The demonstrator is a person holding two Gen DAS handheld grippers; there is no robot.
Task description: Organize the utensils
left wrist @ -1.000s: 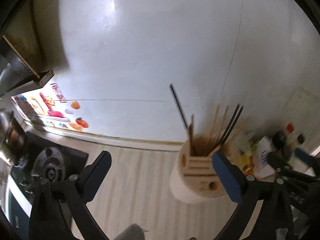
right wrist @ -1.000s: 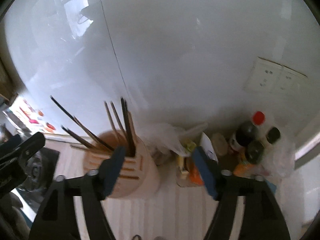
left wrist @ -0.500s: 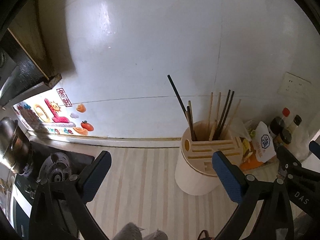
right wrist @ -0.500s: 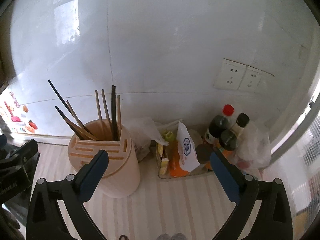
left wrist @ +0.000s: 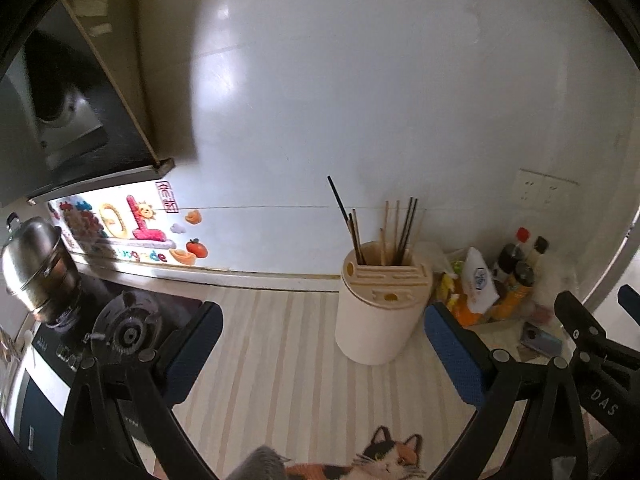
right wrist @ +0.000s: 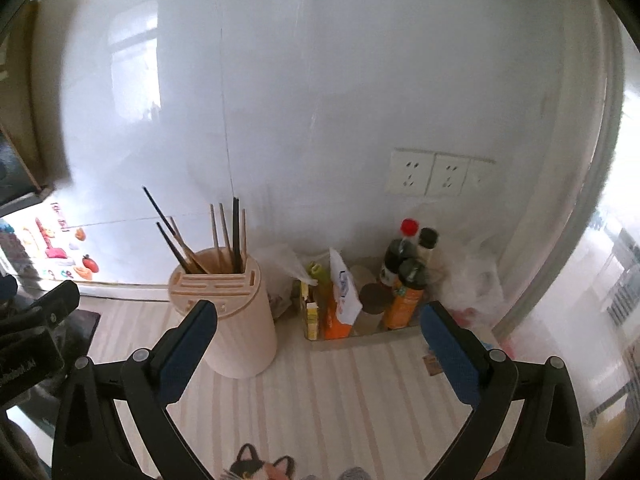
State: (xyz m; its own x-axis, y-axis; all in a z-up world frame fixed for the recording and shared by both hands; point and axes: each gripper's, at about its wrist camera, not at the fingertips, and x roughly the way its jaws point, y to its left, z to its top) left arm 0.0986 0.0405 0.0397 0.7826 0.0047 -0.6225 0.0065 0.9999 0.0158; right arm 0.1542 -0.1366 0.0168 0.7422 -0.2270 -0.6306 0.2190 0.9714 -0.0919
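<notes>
Chopsticks [left wrist: 394,228] stand in the beige holder [left wrist: 380,312]; I see both my left gripper [left wrist: 320,354] and right gripper [right wrist: 318,350] spread wide, empty.

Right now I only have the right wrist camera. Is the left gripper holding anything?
Observer: No. The left gripper is open, with nothing between its fingers.
Operator: What sits left of the chopstick holder, past my frame?
Observer: A stove burner, at the end of the striped counter.
Operator: Anything standing on that stove?
Observer: A steel pot with its lid on, farther left than the burner.
</notes>
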